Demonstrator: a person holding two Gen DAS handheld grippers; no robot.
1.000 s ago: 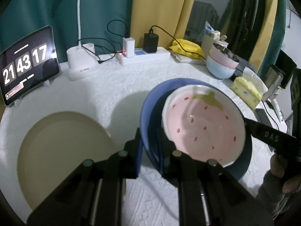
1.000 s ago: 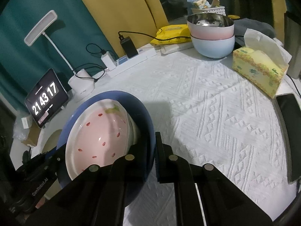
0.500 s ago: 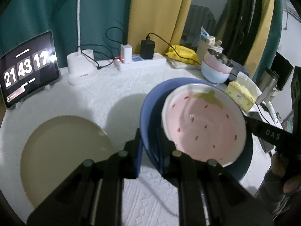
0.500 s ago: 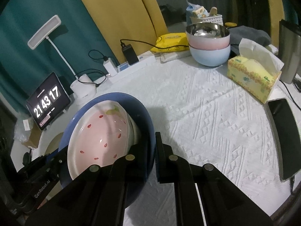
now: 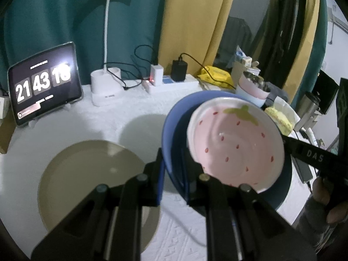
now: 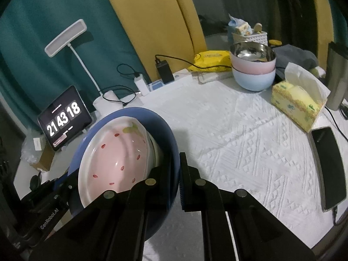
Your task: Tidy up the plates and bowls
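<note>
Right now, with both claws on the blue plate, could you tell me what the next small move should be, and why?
Probably carry the blue plate, with the strawberry plate on it, left over the beige plate and lower it. Left claw and right claw grip opposite rims, and the beige plate lies bare on the table.

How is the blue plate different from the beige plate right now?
The blue plate is held off the table, clamped by both grippers (left gripper, right gripper); the beige plate lies flat on the tablecloth. The blue plate carries a strawberry dish; the beige plate carries nothing. Both are round.
</note>
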